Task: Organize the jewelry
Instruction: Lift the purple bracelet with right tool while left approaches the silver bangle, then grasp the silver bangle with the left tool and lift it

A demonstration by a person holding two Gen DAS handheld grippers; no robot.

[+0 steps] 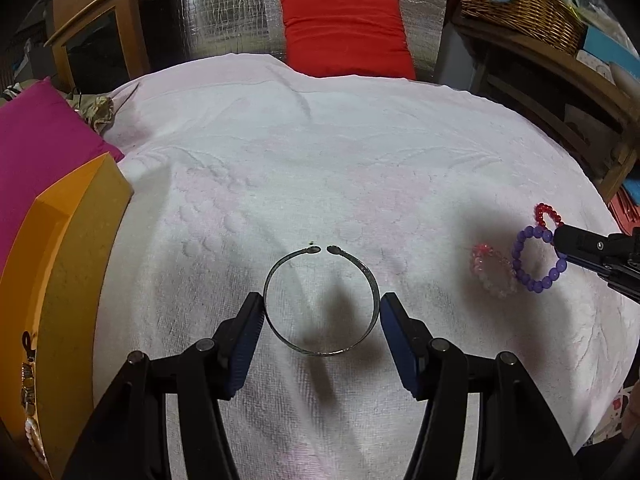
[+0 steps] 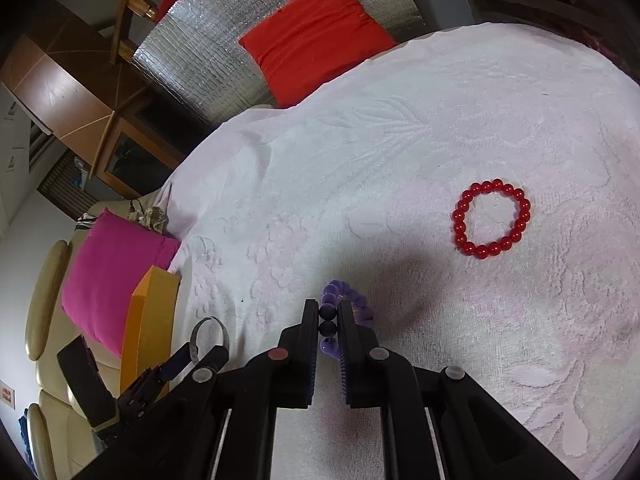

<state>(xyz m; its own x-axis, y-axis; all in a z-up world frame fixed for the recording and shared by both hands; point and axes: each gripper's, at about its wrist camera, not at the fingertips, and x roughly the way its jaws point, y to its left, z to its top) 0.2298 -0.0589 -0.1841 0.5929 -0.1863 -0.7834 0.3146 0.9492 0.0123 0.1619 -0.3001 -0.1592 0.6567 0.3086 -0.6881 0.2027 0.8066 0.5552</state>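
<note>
My left gripper (image 1: 320, 306) is shut on a silver open bangle (image 1: 370, 276), with one blue pad on each side of the ring. The bangle hangs a little above the white towel (image 1: 304, 168) and casts a shadow on it. My right gripper (image 2: 327, 309) is shut on a purple bead bracelet (image 2: 340, 290), which dangles from its fingertips. In the left wrist view that bracelet (image 1: 520, 268) hangs at the far right from the right gripper (image 1: 560, 238). A red bead bracelet (image 2: 492, 218) lies flat on the towel. A pale pink bead bracelet (image 1: 492, 272) lies next to the purple one.
An orange box (image 1: 60, 280) stands at the towel's left edge, with pearls and a chain (image 1: 28, 400) in it. A magenta cushion (image 1: 44, 140) lies behind the box and a red cushion (image 1: 344, 32) at the far edge. A wicker basket (image 1: 520, 4) sits on a wooden shelf at the right.
</note>
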